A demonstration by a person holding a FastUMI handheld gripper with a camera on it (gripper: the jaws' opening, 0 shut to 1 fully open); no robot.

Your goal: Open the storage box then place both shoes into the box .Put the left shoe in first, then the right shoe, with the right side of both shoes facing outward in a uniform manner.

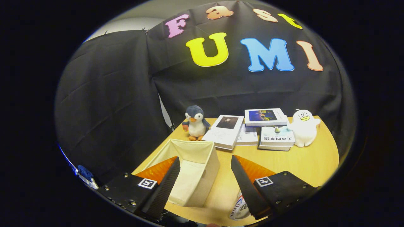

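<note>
Cream fabric storage box [197,170] sits open between the spread, empty fingers of the gripper [205,183], so swing near-right toward the shoe [238,209] glimpsed under the right finger, gripping squarely.

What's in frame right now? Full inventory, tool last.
box: 1, cream fabric, open-topped, on the table between the fingers and reaching ahead of them
penguin: 1, blue-grey and white, just beyond the box
books: several, mostly white covers, overlapping, beyond the fingers between penguin and duck
duck: 1, white plush, beside the books
shoe: 1 partly seen, white, under the right finger
table: 1, light wood
tool: 1, fingers open, holding nothing
</note>
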